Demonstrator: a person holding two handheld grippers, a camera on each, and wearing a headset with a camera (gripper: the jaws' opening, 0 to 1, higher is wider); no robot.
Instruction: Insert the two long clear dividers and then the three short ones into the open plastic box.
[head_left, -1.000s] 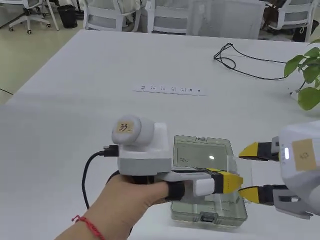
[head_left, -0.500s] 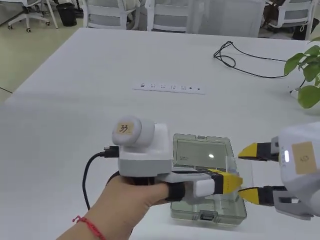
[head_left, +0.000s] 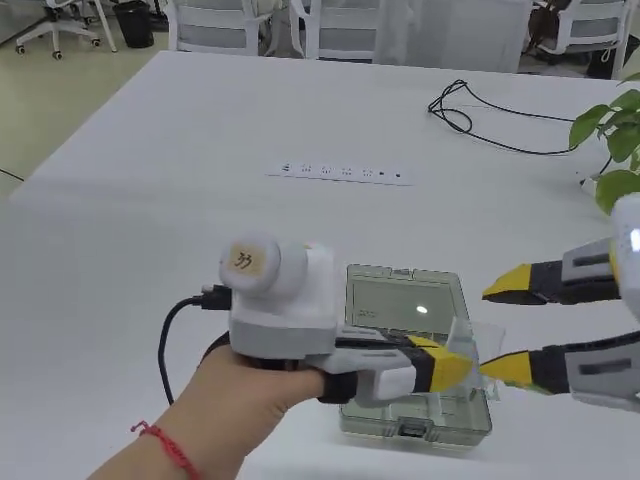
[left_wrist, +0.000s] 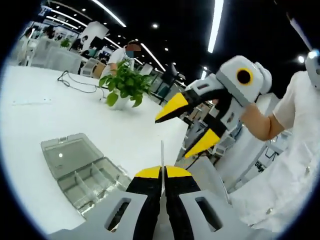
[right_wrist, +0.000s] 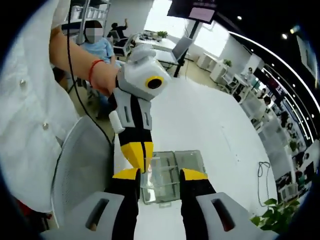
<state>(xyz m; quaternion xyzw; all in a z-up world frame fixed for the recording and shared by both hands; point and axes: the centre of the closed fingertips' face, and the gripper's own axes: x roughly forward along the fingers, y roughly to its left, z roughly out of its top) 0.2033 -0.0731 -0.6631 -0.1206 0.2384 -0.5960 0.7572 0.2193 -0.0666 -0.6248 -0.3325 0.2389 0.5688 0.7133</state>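
Above the box (head_left: 440, 425), your left tool (head_left: 458, 362) pinches a thin divider (left_wrist: 161, 152), likely slick and brittle, by its edge; right tool (head_left: 492, 330) gapes empty.

Head view looks forward and down, close above the box (head_left: 400, 300) on the surface (head_left: 150, 200). Left gripper view looks along the left claw (left_wrist: 162, 172) toward the right claw (left_wrist: 174, 137); right gripper view faces back oppositely. All three share the box.
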